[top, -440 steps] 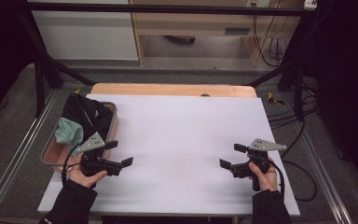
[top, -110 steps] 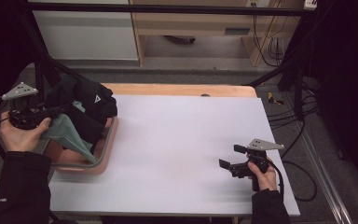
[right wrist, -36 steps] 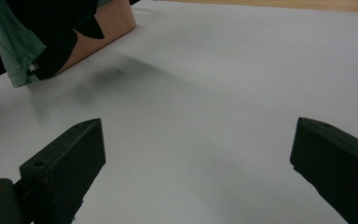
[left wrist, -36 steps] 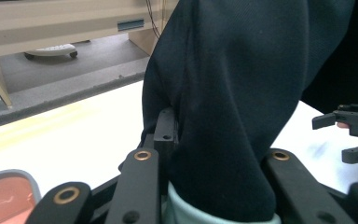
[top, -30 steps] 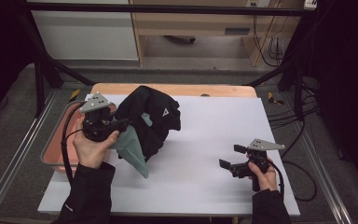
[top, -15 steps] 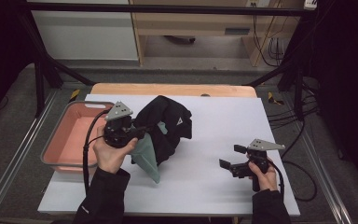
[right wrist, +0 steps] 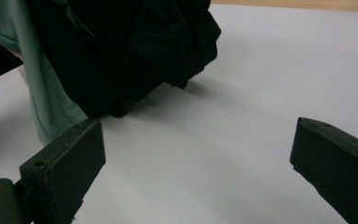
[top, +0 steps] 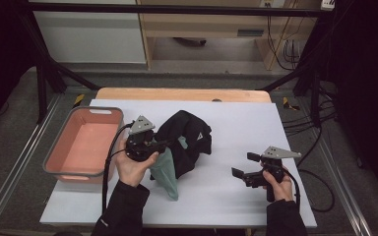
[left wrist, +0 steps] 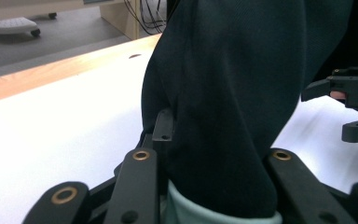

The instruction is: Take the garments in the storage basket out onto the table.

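The left gripper (top: 158, 144), jaws pinching the black garment (top: 187, 140) and mint-green cloth (top: 166, 172), has carried both from the pink tub (top: 61, 147) onto the white table (top: 236, 123); the tub now looks empty, so laying them out seems next. The right gripper (top: 242, 169) rests with jaws spread.

Beyond your tongs, the white counter (top: 236, 118) ends in a wooden edge (top: 177, 94); past it you face grey floor (top: 187, 76), a wooden shelf unit (top: 202, 24) and dangling cables (top: 285, 49).
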Demonstrator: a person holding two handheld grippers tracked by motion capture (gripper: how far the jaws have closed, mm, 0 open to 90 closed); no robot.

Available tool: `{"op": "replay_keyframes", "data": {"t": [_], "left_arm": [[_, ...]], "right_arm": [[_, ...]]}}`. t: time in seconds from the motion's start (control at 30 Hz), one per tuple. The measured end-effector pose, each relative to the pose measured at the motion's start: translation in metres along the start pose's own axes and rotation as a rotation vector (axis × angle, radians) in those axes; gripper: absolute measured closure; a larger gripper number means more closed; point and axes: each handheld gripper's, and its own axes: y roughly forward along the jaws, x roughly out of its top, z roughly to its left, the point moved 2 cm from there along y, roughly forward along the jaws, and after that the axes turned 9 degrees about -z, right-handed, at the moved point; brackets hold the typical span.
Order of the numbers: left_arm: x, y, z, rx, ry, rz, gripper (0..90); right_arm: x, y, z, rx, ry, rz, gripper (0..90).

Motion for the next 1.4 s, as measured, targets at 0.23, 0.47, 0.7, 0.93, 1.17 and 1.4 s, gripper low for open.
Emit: {"op": "replay_keyframes", "data": {"t": [0.23,0.47,0.7,0.93,1.17,1.4], "left_arm": [[-0.01,0.021,-0.008,-0.021,0.015,0.031,66.6],[-0.022,0.043,-0.012,-0.047,0.015,0.057,65.0],[-0.032,0.055,-0.007,-0.061,0.007,0.074,61.9],[-0.039,0.063,-0.004,-0.061,0.011,0.084,52.3],[-0.039,0.063,-0.001,-0.053,-0.006,0.134,36.8],[-0.035,0.055,-0.001,-0.029,-0.021,0.134,7.8]], "right_arm": [[0.0,0.0,-0.001,-0.001,0.0,-0.001,3.6],[0.0,0.0,0.0,0.0,0.0,0.0,3.6],[-0.001,0.0,-0.001,-0.001,0.003,0.0,3.7],[-0.001,0.001,-0.001,-0.001,0.004,0.003,3.7],[-0.001,0.001,-0.001,-0.003,0.004,0.007,3.7],[-0.001,0.002,0.0,0.0,0.004,0.002,3.7]]}}
